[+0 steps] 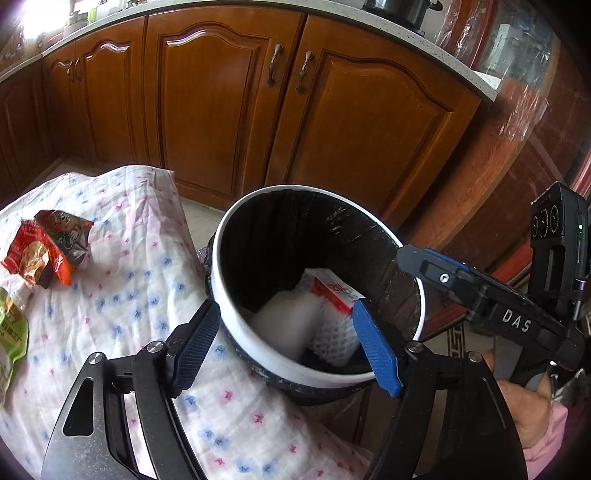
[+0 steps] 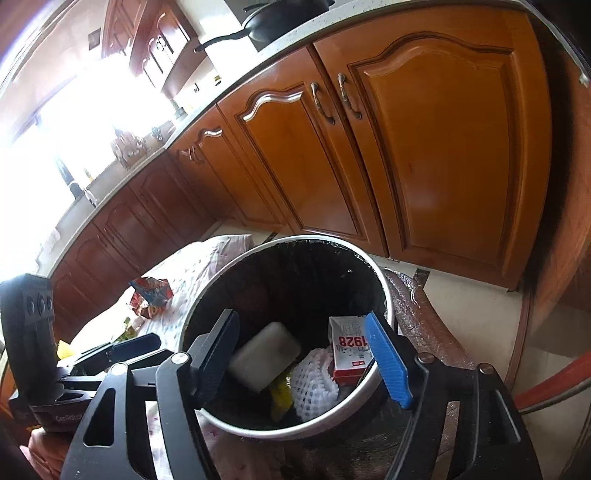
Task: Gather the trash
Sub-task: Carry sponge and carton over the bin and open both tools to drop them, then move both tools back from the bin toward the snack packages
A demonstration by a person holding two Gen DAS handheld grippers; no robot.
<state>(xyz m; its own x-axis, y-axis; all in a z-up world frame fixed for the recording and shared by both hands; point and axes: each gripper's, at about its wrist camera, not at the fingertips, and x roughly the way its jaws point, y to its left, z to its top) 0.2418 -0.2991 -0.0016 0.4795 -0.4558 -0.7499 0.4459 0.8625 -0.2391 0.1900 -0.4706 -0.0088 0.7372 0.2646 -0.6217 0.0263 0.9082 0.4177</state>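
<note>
A white bin (image 1: 236, 314) with a black liner stands beside the cloth-covered table (image 1: 147, 295); it also shows in the right wrist view (image 2: 384, 291). Inside lie a white foam block (image 2: 264, 356), a white foam net (image 2: 316, 380), a red and white carton (image 2: 349, 350) and a yellow scrap (image 2: 280, 395). In the left wrist view the white foam block (image 1: 288, 325) is blurred above the net (image 1: 334, 332). My left gripper (image 1: 286, 347) is open over the bin's near rim. My right gripper (image 2: 303, 363) is open and empty over the bin. Red snack wrappers (image 1: 48, 247) lie on the table.
A green pouch (image 1: 11, 332) lies at the table's left edge. Wooden cabinets (image 1: 229, 110) run behind, under a countertop with a black pot (image 1: 399, 11). A plastic-wrapped wooden piece (image 1: 517, 129) stands to the right of the bin.
</note>
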